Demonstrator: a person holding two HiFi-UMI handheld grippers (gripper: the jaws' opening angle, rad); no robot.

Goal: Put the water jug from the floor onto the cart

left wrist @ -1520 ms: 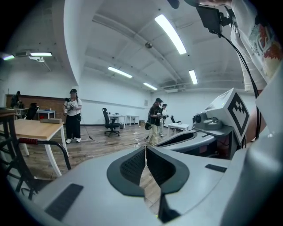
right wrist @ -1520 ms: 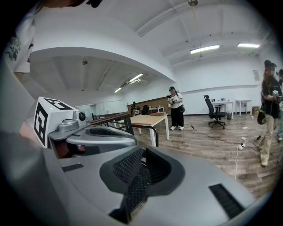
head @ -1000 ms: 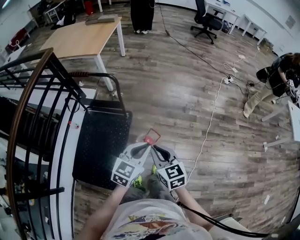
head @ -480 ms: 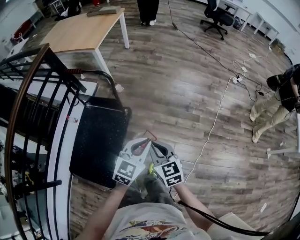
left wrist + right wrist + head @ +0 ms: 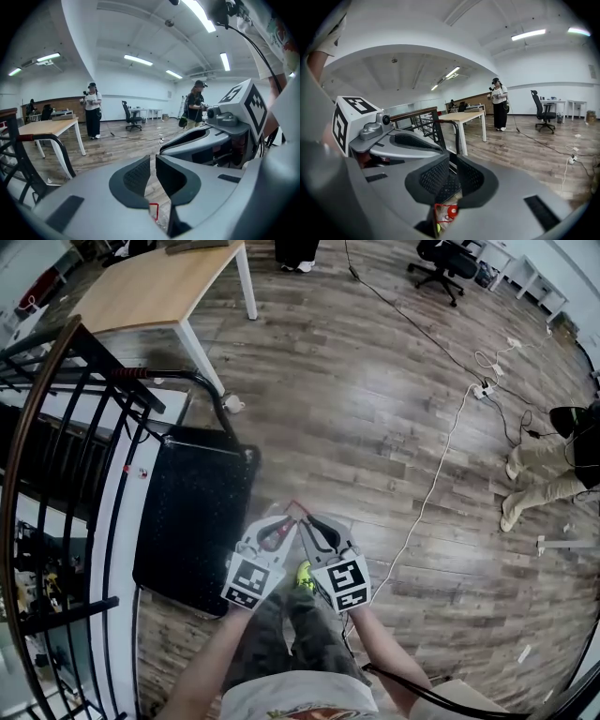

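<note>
The water jug (image 5: pixel 298 510) shows only its red carry handle and red cap (image 5: pixel 449 210), low beside my feet and just past the gripper tips. My left gripper (image 5: pixel 289 524) and right gripper (image 5: pixel 311 524) hang side by side over it, tips nearly touching. In the left gripper view the left gripper (image 5: pixel 153 161) is shut with nothing between its pads. The right gripper (image 5: pixel 453 164) is shut too, also empty. The black flat cart (image 5: pixel 192 512) lies just to the left, its push handle (image 5: pixel 202 381) at the far end.
A black railing (image 5: pixel 47 427) with a wooden top rail runs along the left, close behind the cart. A wooden table (image 5: pixel 159 287) stands beyond it. A white cable (image 5: pixel 431 493) snakes over the plank floor on the right. People stand farther off (image 5: pixel 92 115).
Both grippers have sunk lower together, still shut. The jug's red handle, earlier ahead of the tips, now sits right between them in the head view.
</note>
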